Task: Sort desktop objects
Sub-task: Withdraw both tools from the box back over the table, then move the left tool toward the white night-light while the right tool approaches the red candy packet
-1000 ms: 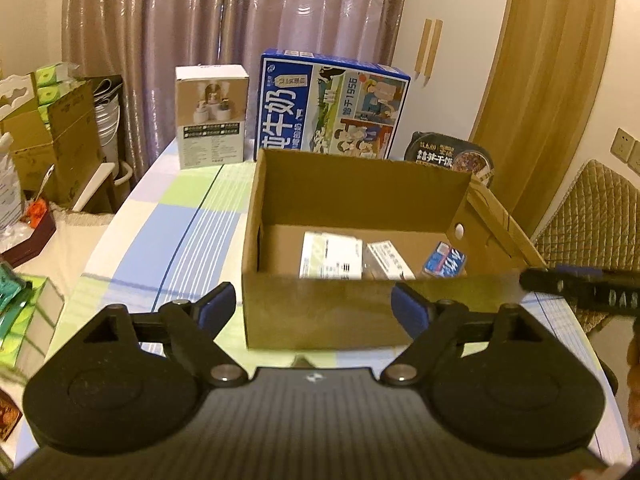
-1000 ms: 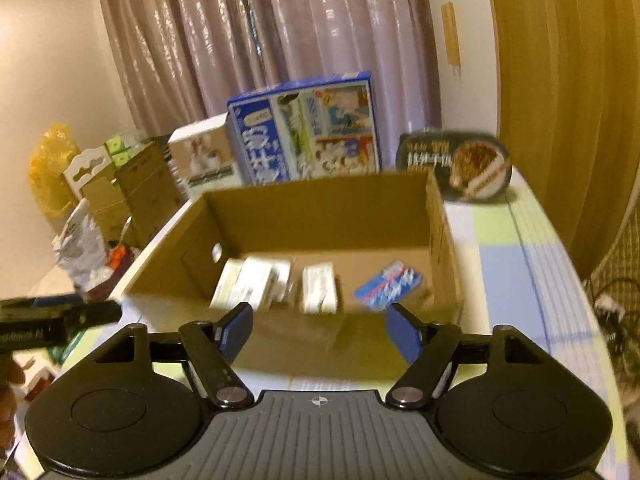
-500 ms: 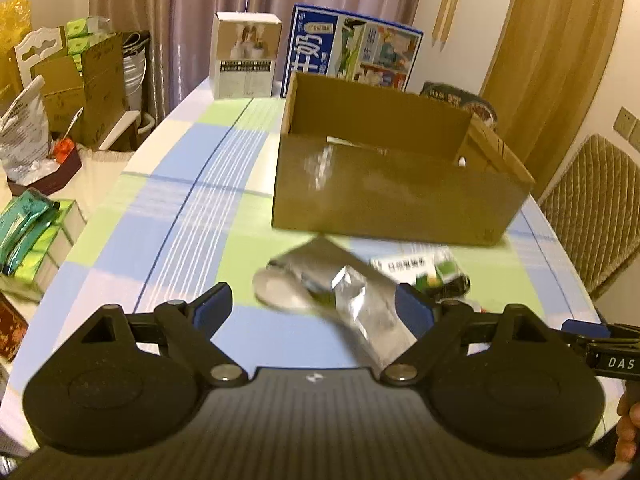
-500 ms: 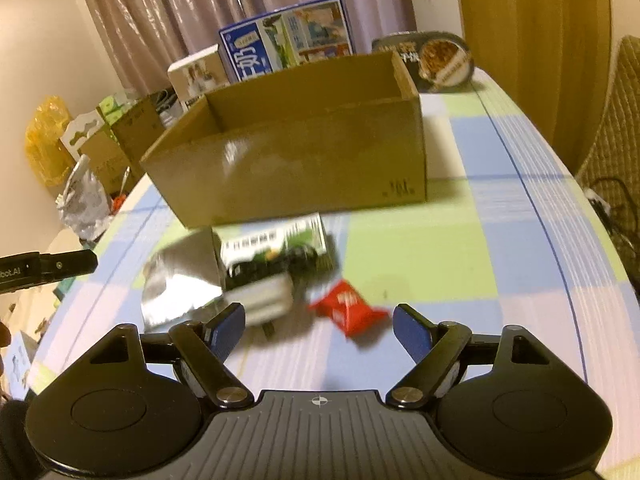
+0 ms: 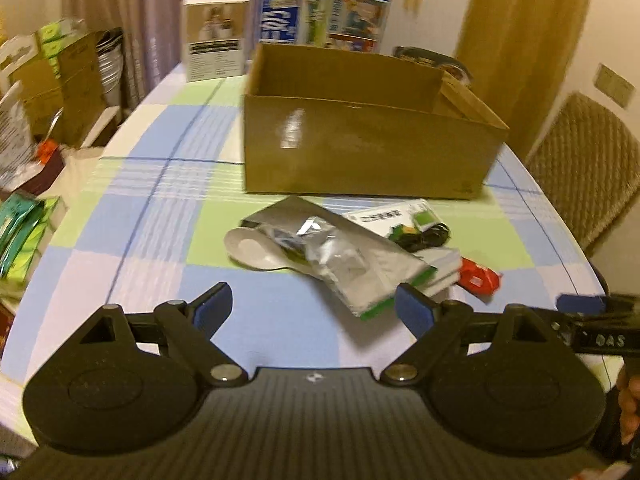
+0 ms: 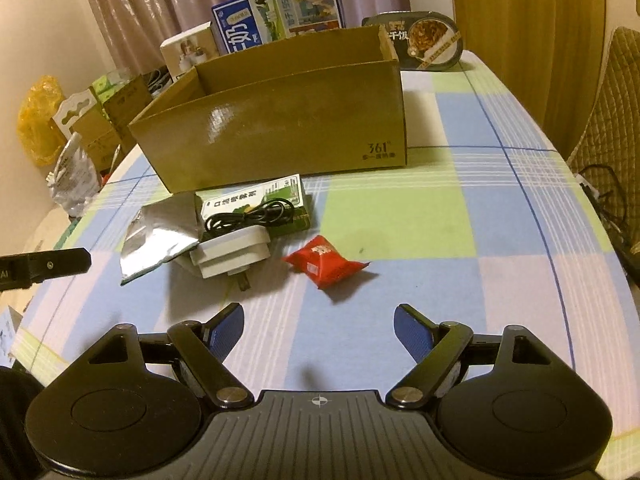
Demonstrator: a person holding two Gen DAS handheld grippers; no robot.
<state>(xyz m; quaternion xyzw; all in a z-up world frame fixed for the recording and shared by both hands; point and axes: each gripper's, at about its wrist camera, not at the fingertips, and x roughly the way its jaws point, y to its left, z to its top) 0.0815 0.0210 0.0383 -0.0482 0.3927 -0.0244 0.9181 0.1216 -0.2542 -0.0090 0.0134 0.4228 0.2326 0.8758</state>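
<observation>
An open cardboard box [image 5: 360,152] [image 6: 280,128] stands mid-table on the checked cloth. Loose items lie in front of it: a silver foil pouch [image 5: 352,256] [image 6: 160,236], a white spoon [image 5: 248,248], a green-and-white carton [image 5: 400,216] [image 6: 256,200] with a black cable [image 6: 248,216] on it, a white charger plug [image 6: 232,252] and a red snack packet [image 5: 480,276] [image 6: 324,262]. My left gripper [image 5: 312,304] hovers open just short of the pouch, holding nothing. My right gripper [image 6: 318,320] hovers open just short of the red packet, also with nothing in it.
Behind the box stand a blue milk carton [image 5: 324,16], a white product box [image 5: 214,44] and a black instant-meal bowl [image 6: 424,40]. A wicker chair [image 5: 580,168] is off the table's right edge. Cartons and bags [image 5: 48,80] crowd the floor at left.
Both grippers have drawn back from above the box and sunk toward the table. The box's inside has gone out of sight and the loose items in front have come into view.
</observation>
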